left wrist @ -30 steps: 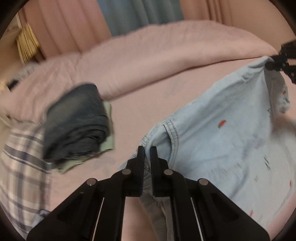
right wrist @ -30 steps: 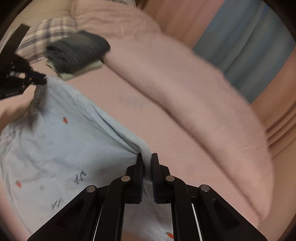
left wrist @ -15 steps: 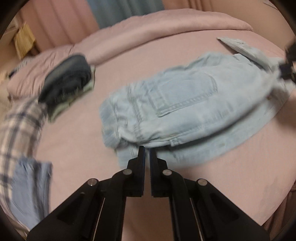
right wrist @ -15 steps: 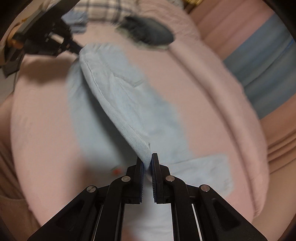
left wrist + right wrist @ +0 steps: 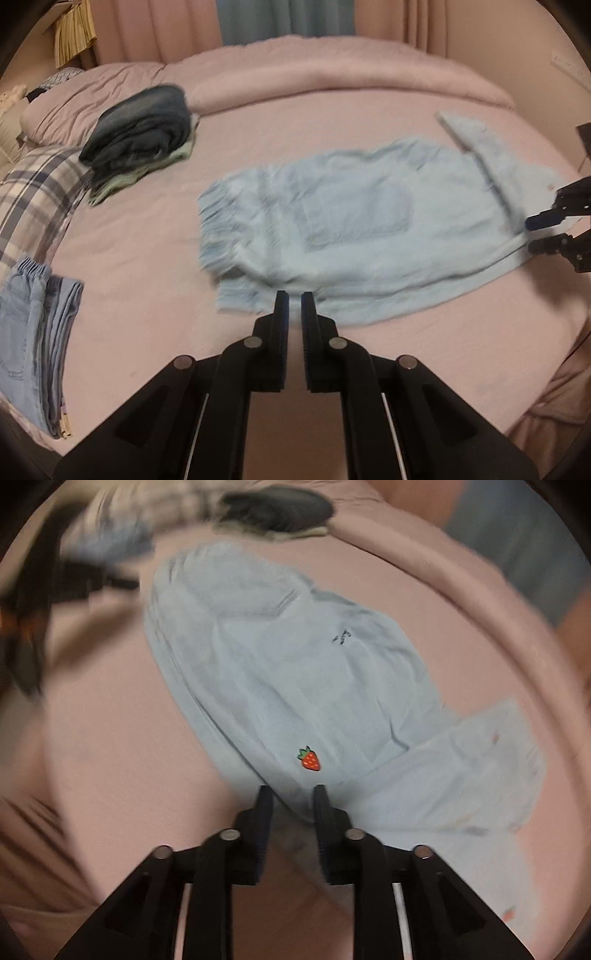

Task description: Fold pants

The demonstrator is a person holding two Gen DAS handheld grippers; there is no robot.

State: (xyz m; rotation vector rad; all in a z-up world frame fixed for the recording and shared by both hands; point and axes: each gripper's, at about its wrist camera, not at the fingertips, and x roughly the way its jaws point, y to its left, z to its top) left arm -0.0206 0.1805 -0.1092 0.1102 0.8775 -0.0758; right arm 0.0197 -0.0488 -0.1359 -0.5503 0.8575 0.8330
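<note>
Pants (image 5: 354, 236) down on the bed (image 5: 155, 280), folded over once, pocket side up, waistband toward the dark stack (image 5: 140, 129), lying crooked. One leg end (image 5: 476, 760) splays out sideways past the fold in the right view.

Left tool (image 5: 294, 299): shut, nothing between the fingers, tips at the near edge of the denim by the waistband corner. Whether touching the cloth, cannot tell.

Right tool (image 5: 291, 794): jaws just been opening, now apart with a ridge of the folded edge between them, pads not pressing. Strawberry patch (image 5: 309, 758) just ahead of the tips. Reads as a release right after the lay-down.

Step in hand, by judgement: finishing the release, then squaring up for the next fold.

For doing it well:
- Open right fully and pull straight back, so the edge does not drag and undo the fold.
- Fix the splayed leg end first: pull it in line with the other leg.
- Smooth the bulge mid-leg before regrasping.
- Regrasp both layers at the hems, low and near the corners, both tools level.
- Carry the hems toward the waistband together, keeping the edge taut.

Risk: soft bedding, thin top layer, easy to pinch one layer only or the sheet.
</note>
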